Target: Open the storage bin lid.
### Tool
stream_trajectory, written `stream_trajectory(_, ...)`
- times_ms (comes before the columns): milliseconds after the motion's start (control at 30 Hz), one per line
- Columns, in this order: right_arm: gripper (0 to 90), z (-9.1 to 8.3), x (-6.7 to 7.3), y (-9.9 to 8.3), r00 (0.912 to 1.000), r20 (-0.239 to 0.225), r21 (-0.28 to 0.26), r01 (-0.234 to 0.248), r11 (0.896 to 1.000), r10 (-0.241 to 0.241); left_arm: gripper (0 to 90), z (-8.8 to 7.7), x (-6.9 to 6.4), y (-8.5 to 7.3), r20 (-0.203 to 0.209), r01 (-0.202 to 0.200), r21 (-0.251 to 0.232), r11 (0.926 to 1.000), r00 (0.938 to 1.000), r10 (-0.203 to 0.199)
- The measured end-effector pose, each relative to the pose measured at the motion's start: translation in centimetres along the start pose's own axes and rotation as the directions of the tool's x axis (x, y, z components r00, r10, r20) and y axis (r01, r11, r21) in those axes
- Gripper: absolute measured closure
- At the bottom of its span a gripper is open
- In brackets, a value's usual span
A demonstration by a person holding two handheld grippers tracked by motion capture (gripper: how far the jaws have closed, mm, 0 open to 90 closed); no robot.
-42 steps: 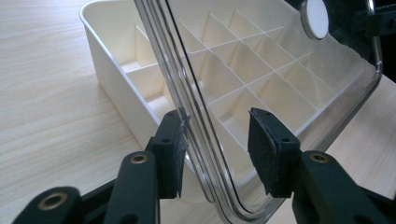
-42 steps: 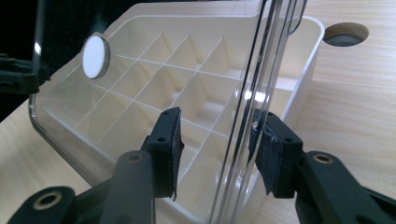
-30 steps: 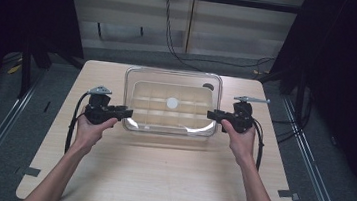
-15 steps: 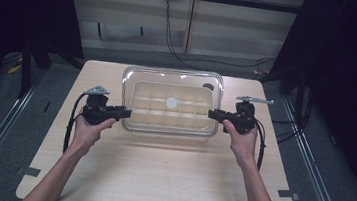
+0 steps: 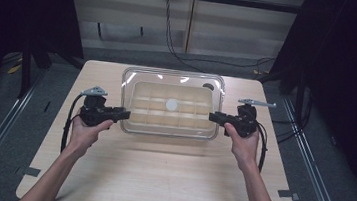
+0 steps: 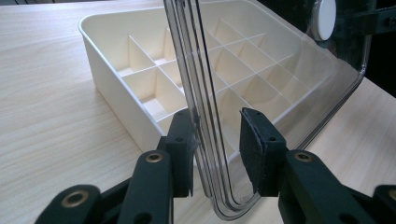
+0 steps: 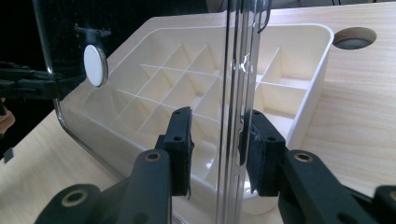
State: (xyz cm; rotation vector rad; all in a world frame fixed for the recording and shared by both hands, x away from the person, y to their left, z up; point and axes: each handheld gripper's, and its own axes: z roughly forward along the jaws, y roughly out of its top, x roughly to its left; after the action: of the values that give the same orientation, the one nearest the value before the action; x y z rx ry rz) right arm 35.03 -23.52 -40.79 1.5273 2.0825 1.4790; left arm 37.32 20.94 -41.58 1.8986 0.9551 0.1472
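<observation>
Step in hand: both claws have the clear lid by its two short ends and carry it over the divided tray, either lifting it off or setting it on; I can't tell which from this moment.

Left claw [image 5: 123, 114]: closed down onto the left rim of the lid [image 5: 173, 82]. In the left gripper view the rim's stacked edge passes between the pads [image 6: 255, 140]; jaws have just been narrowing, rim between them. Right claw [image 5: 213, 117]: same on the opposite end, jaws have just been narrowing on the rim, narrow gap. Contact on both pads isn't crisp in the gripper views, but I read it as a grip, since the lid hangs level with nothing else under it.

Where things are: tray [image 5: 137, 124] sits on the surface [image 5: 158, 179], middle of the far half, closer to the far edge than the near one. Lid is above it, apart from the tray walls, overhanging on all sides. White round knob [image 5: 171, 104] in the lid's middle. Grommet hole [image 5: 208, 86] in the surface near the tray's far right corner.

Next move calls for:
- both hands moving together, same height, so the lid stays level and doesn't twist out of either claw
- grip is on a thin slick rim: keep pressure steady
- if seating it: line up all four corners over the tray walls before lowering
- if removing: clear the walls first, then go sideways
</observation>
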Motion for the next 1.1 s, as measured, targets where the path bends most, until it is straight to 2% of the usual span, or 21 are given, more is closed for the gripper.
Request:
stream_trajectory(100, 65.5, -0.3, 0.2, -0.1, 1.0, -0.005, -0.004, 0.004, 1.0, -0.004, 66.9, -0.4, -0.2, 0.1, 0.0, -0.014, 0.0, 0.9999, 0.9999, 0.014)
stream_trajectory(367, 65.9, -0.6, 0.5, -0.4, 1.0, -0.005, -0.003, 0.005, 1.0, -0.005, 66.8, -0.5, -0.4, -0.4, 0.004, -0.013, 0.016, 0.9998, 0.9999, 0.013)
stream_trajectory(467, 66.6, -0.9, 0.7, -0.6, 0.9999, -0.013, -0.006, 0.001, 1.0, -0.001, 66.8, -0.6, -0.6, -0.6, 0.009, 0.0, 0.011, 0.9999, 1.0, 0.0)
stream_trajectory(600, 67.1, -1.3, 1.0, -0.9, 0.9998, -0.019, -0.015, 0.001, 1.0, -0.001, 66.8, -0.9, -0.8, -0.9, 0.014, -0.015, 0.019, 0.9997, 0.9998, 0.014)
stream_trajectory(767, 67.4, -1.6, 1.0, -1.4, 0.9996, -0.025, -0.015, -0.015, 1.0, 0.014, 66.7, -0.8, -1.0, -1.5, 0.014, -0.006, 0.031, 0.9995, 0.9999, 0.006)
stream_trajectory(800, 67.4, -1.6, 1.0, -1.5, 0.9996, -0.024, -0.01, -0.015, 1.0, 0.015, 66.7, -0.7, -1.0, -1.7, 0.016, 0.006, 0.027, 0.9996, 0.9999, -0.007)
stream_trajectory(933, 67.8, -1.6, 0.9, -2.0, 0.9989, -0.035, -0.015, -0.031, 0.999, 0.03, 66.7, -0.8, -1.0, -1.8, 0.022, -0.002, 0.039, 0.9992, 0.9998, 0.001)
stream_trajectory(1100, 68.4, -1.8, 1.0, -2.2, 0.9984, -0.048, -0.015, -0.03, 0.999, 0.029, 66.7, -1.2, -1.2, -2.0, 0.021, 0.003, 0.031, 0.9995, 0.9998, -0.003)
